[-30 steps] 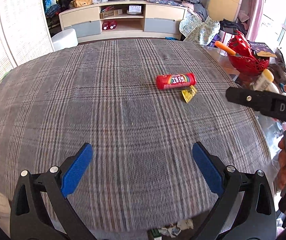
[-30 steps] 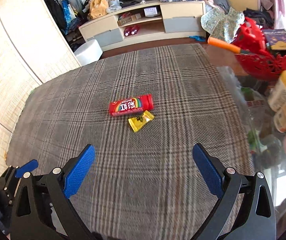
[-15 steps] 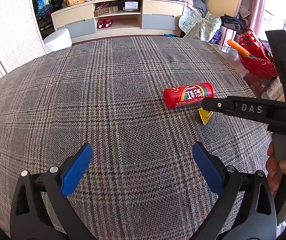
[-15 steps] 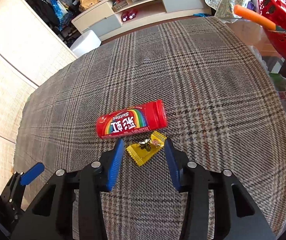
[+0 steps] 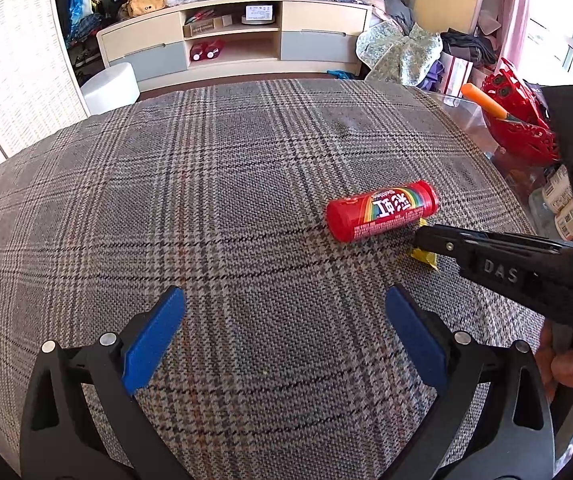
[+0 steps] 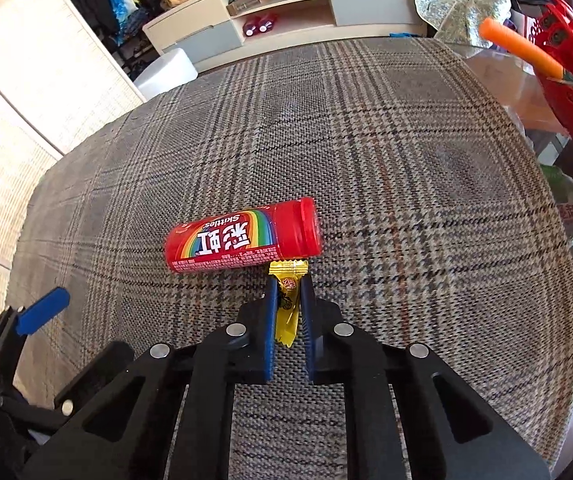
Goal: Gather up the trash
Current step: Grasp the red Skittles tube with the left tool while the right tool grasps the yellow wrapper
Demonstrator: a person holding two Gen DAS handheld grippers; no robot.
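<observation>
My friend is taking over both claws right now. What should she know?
Right claw: closed around the yellow candy wrapper, which looks still on the plaid cloth, not lifted yet.
Left claw: open, holding nothing, above the cloth near its front edge.
Red Skittles tube: lying on its side right beside the wrapper.
Done: wrapper pinched.
Left: lift the wrapper away, then collect the tube. No bin is in view.
</observation>
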